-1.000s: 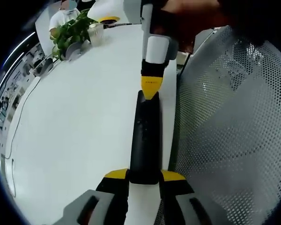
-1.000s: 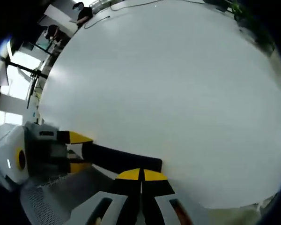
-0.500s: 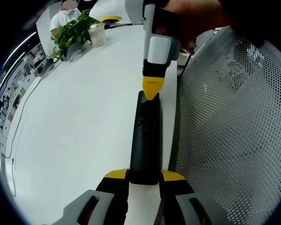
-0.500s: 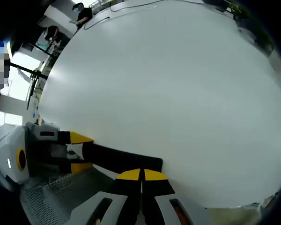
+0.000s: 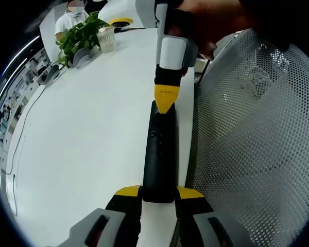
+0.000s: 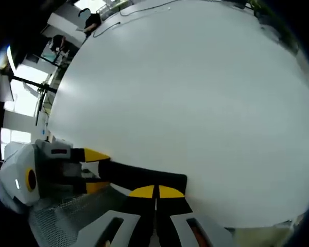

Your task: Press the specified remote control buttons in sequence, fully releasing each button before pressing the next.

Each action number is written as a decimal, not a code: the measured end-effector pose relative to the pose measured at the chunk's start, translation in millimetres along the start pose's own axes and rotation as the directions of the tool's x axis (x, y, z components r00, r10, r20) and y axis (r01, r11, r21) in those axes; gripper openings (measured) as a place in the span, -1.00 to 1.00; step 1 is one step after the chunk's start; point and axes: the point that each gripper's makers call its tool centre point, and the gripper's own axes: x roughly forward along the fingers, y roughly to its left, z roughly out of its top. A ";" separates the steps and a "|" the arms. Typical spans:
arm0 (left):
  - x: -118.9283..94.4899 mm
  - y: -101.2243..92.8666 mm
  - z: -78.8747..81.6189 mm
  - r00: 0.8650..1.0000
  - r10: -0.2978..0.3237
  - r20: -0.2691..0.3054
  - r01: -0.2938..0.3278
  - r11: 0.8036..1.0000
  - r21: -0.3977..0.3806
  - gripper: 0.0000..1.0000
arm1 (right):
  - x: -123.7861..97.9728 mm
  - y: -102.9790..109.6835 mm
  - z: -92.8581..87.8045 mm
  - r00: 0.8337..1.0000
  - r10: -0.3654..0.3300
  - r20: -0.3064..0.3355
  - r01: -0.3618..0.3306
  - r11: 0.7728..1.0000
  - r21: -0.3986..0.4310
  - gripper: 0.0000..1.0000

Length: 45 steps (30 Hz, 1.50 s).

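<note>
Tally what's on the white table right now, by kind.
Remote control: 1
Potted plant: 1
Glass cup: 1
Yellow round object: 1
Cable: 1
Total: 5

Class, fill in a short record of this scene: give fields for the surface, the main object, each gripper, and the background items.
surface: white table
main object: black remote, lying at the table edge beside a mesh chair
left gripper: jaws clamp the remote's near end
right gripper: jaws shut, yellow tip on the remote's far end
background: potted plant, cup, cable
</note>
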 end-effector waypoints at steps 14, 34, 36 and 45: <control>1.2 0.9 -0.5 1.000 -0.002 -0.002 0.002 1.000 -0.003 -0.50 | 4.4 -0.3 -1.3 0.999 -0.045 -0.019 0.044 0.997 -0.062 -1.00; 1.5 -0.2 0.2 1.000 -0.005 0.004 0.005 1.000 0.007 -0.50 | 4.9 -1.1 -1.0 0.998 -0.058 -0.007 0.058 0.996 -0.072 -1.00; 1.5 -0.1 0.4 1.000 -0.006 0.004 0.006 1.000 0.009 -0.50 | 4.9 -0.8 -0.8 0.999 -0.054 -0.005 0.054 0.996 -0.066 -1.00; 0.6 1.0 0.5 1.000 -0.007 0.006 0.007 1.000 0.013 -0.50 | 4.4 0.5 0.8 0.998 -0.064 -0.019 0.063 0.996 -0.066 -1.00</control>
